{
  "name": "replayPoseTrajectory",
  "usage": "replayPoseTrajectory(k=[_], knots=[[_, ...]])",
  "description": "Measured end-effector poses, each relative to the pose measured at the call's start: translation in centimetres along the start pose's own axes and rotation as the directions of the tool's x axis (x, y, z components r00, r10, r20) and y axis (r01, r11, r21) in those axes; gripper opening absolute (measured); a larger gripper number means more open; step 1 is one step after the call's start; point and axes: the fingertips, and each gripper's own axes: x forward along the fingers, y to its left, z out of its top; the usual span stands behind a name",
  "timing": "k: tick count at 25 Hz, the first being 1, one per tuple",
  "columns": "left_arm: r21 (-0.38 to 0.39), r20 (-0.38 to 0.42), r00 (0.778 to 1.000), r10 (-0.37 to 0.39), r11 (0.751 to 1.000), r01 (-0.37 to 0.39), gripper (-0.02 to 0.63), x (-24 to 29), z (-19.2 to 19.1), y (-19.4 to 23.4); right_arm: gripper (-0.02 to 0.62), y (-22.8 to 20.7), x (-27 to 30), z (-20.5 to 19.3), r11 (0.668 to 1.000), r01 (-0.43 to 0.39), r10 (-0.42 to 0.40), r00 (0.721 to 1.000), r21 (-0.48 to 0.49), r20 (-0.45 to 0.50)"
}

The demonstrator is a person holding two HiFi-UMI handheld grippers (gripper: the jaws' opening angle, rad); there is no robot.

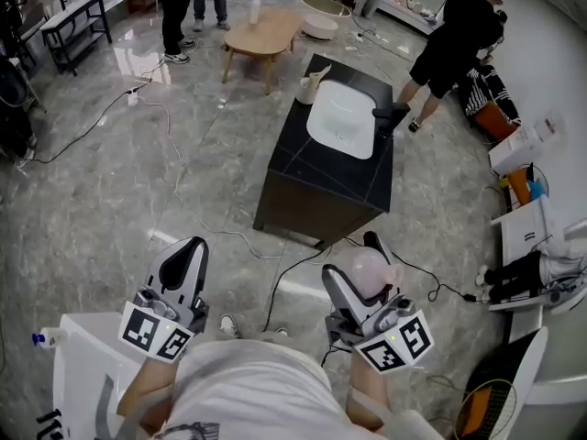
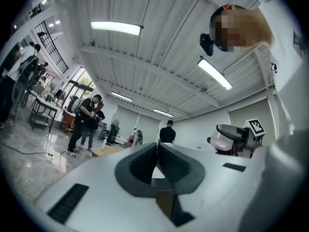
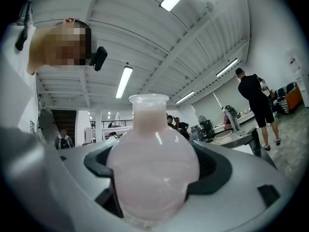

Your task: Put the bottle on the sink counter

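head view: sink counter [image 1: 323,168] ahead | R-gripper view: R claw [image 3: 155,178] clamps bottle [image 3: 150,151]

Honestly, nothing here you can actually read. The closest thing to print is the black-and-white square markers on the left tool [image 1: 187,250] and the right tool [image 1: 362,264], and those are just blocky patterns, with no letters or numbers. A white box [image 1: 529,234] over by the right side has a couple of dark marks on it, but they're way too small to make out.
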Motion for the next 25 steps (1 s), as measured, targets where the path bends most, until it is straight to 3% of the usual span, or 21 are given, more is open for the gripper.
replayPoseTrajectory(k=[14,25], knots=[[-0.057,-0.014,1.000,-0.014,0.998,0.013,0.023,1.4,-1.7,4.5,0.423,-0.3,3.2,-1.8,0.998,0.053,-0.054,0.998,-0.023,-0.042],[-0.019,-0.021,0.996,0.082,0.996,-0.082,0.023,12.8,-2.9,4.9,0.423,-11.9,8.6,-0.5,0.998,-0.051,0.053,0.997,0.031,-0.059]])
